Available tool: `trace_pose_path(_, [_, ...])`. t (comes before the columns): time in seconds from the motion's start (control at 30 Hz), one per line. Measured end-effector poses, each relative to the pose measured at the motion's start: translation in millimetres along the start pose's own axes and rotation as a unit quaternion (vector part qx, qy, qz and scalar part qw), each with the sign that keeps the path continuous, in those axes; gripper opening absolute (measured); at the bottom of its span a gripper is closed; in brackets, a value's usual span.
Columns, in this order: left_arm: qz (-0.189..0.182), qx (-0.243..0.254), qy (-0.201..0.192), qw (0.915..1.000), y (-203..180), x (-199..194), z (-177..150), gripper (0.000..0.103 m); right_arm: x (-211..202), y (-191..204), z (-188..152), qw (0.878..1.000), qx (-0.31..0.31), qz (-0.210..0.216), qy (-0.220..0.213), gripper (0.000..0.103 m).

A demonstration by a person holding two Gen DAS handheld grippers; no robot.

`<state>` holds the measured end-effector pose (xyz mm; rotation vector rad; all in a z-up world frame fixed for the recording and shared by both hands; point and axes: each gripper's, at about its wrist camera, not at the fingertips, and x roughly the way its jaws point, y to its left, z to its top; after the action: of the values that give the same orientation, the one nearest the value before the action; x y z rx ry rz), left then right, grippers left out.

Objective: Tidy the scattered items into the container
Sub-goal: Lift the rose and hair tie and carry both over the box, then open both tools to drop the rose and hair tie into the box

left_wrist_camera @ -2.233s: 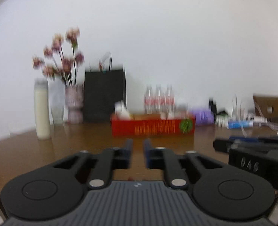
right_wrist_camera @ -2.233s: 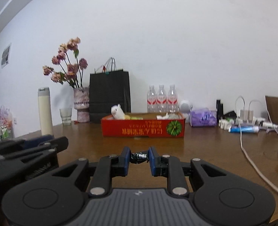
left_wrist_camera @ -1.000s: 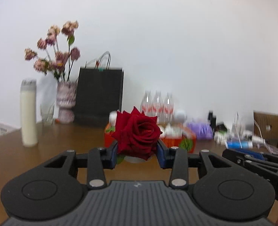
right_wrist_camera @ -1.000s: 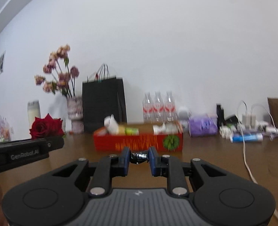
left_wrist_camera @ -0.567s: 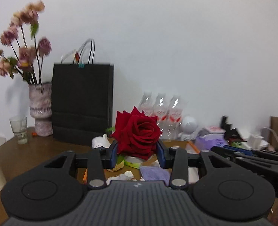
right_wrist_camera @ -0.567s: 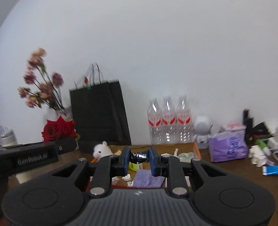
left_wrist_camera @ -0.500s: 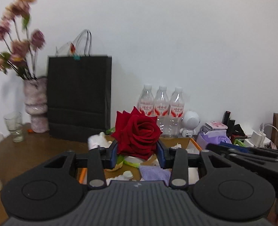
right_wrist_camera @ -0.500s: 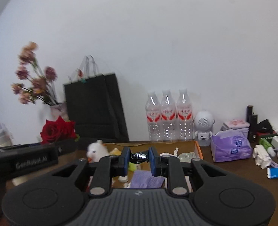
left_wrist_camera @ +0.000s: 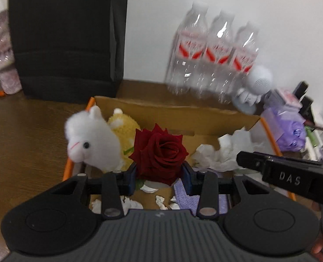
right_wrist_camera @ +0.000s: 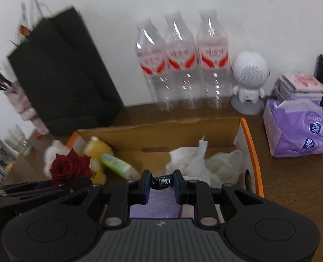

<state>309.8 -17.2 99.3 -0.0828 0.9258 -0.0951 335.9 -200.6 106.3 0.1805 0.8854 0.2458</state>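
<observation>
My left gripper (left_wrist_camera: 159, 178) is shut on a red rose (left_wrist_camera: 159, 150) and holds it over the open cardboard box (left_wrist_camera: 174, 111) with orange edges. The right gripper (right_wrist_camera: 161, 182) is shut on a small black candy wrapper (right_wrist_camera: 161, 181), also above the box (right_wrist_camera: 246, 135). Inside lie a white plush alpaca (left_wrist_camera: 91, 139), a yellow plush (left_wrist_camera: 123, 124), crumpled white tissues (right_wrist_camera: 191, 161), a green packet (right_wrist_camera: 117, 166) and a purple cloth (right_wrist_camera: 155, 205). From the right wrist view the rose (right_wrist_camera: 69, 167) shows at the left, above the other gripper's arm.
A black paper bag (right_wrist_camera: 61, 74) stands behind the box on the left. Three clear water bottles (right_wrist_camera: 181, 65) and a white round speaker figure (right_wrist_camera: 250, 74) line the wall. A purple tissue pack (right_wrist_camera: 297, 128) lies right of the box. A vase (left_wrist_camera: 2, 52) stands far left.
Both grippers have swept forward over the table and tipped downward, so they now look into the box from above. The rose and the candy wrapper stay gripped.
</observation>
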Motion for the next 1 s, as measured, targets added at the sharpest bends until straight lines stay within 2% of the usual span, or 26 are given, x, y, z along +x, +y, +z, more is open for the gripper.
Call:
trace_pose_path(0.27, [0.017, 0.053, 0.072, 0.9958, -13, 53, 6, 0.041, 53, -11, 23, 0.996, 0.010, -0.028, 0.080, 0.021])
trace_pose_path(0.4, [0.017, 0.050, 0.097, 0.9939, -13, 75, 8, 0.041, 84, -8, 19, 0.991, -0.004, -0.050, 0.127, 0.023])
trace_pose_path(0.57, [0.012, 0.031, 0.110, 0.9934, -7, 90, 8, 0.044, 99, -11, 15, 0.988, 0.003, -0.056, 0.144, 0.027])
trace_pose_path(0.6, [0.009, 0.027, 0.111, 0.9934, -7, 89, 9, 0.044, 99, -11, 15, 0.987, 0.003, -0.057, 0.150, 0.037])
trace_pose_path(0.63, [0.008, 0.025, 0.115, 0.9931, -6, 87, 10, 0.048, 98, -11, 15, 0.986, 0.005, -0.060, 0.157, 0.052])
trace_pose_path(0.77, [-0.003, 0.016, 0.103, 0.9945, -6, 63, 20, 0.058, 79, -14, 18, 0.985, 0.020, -0.057, 0.159, 0.059])
trace_pose_path(0.83, [0.003, 0.014, 0.090, 0.9959, -9, 44, 26, 0.070, 64, -16, 22, 0.986, 0.025, -0.059, 0.153, 0.071])
trace_pose_path(0.9, [0.005, 0.015, 0.078, 0.9968, -11, 21, 32, 0.080, 47, -15, 27, 0.987, 0.028, -0.063, 0.148, 0.075])
trace_pose_path(1.0, [0.010, 0.017, 0.069, 0.9974, -15, -15, 39, 0.090, 16, -10, 32, 0.987, 0.027, -0.068, 0.142, 0.078])
